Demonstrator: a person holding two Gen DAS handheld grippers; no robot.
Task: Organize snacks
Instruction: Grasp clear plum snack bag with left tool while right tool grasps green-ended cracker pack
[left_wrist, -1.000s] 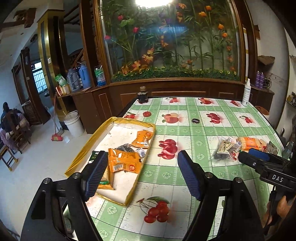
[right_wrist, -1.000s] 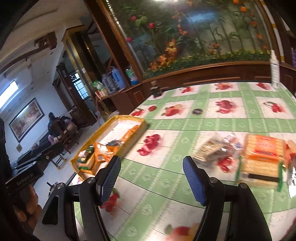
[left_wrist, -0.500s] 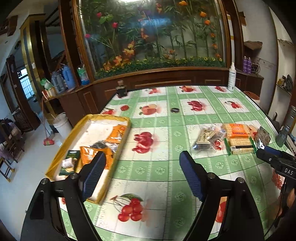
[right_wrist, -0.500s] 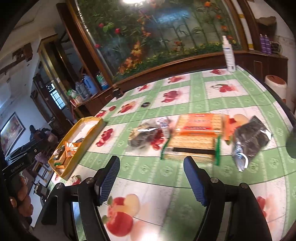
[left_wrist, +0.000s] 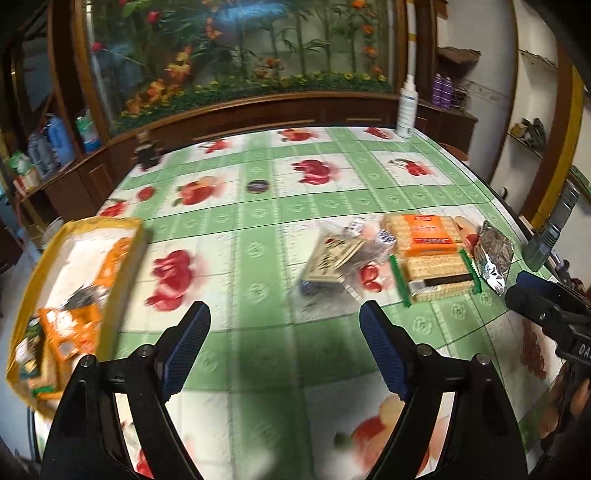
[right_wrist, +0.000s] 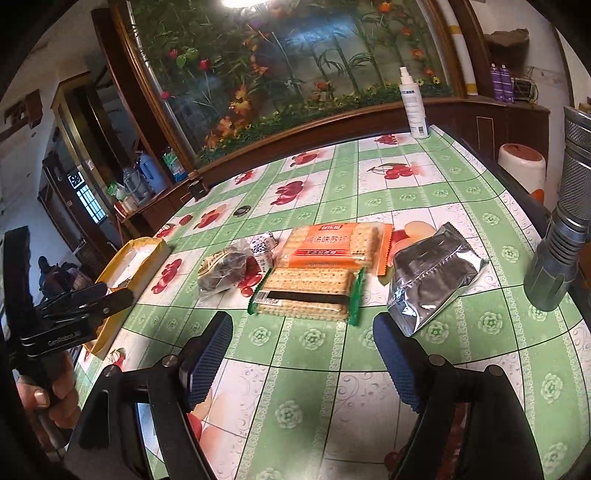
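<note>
Loose snacks lie on the green fruit-print tablecloth: an orange cracker pack (right_wrist: 332, 243), a green-edged cracker pack (right_wrist: 306, 291), a clear bag of dark snacks (right_wrist: 225, 269) and a silver foil pack (right_wrist: 432, 277). My right gripper (right_wrist: 303, 328) hovers just short of the green-edged pack, jaws opening, nothing between them. My left gripper (left_wrist: 284, 317) is open and empty over bare cloth, with the clear bag (left_wrist: 332, 258) ahead to its right. A yellow tray (left_wrist: 74, 229) holding orange packets (left_wrist: 70, 325) sits at the table's left edge. The right gripper's tip (left_wrist: 535, 299) shows at the right of the left wrist view.
A white spray bottle (right_wrist: 413, 107) stands at the far right corner. A small dark lid (left_wrist: 258, 186) and a dark bottle (left_wrist: 146, 155) sit further back. A metal flashlight (right_wrist: 561, 229) rises by the table's right edge. A hand (right_wrist: 48, 387) holds the left gripper's handle.
Both views have swung right and dropped toward the loose snacks, which now look larger. The tray has slid to the left edge of the left wrist view. The right jaws stand wider.
</note>
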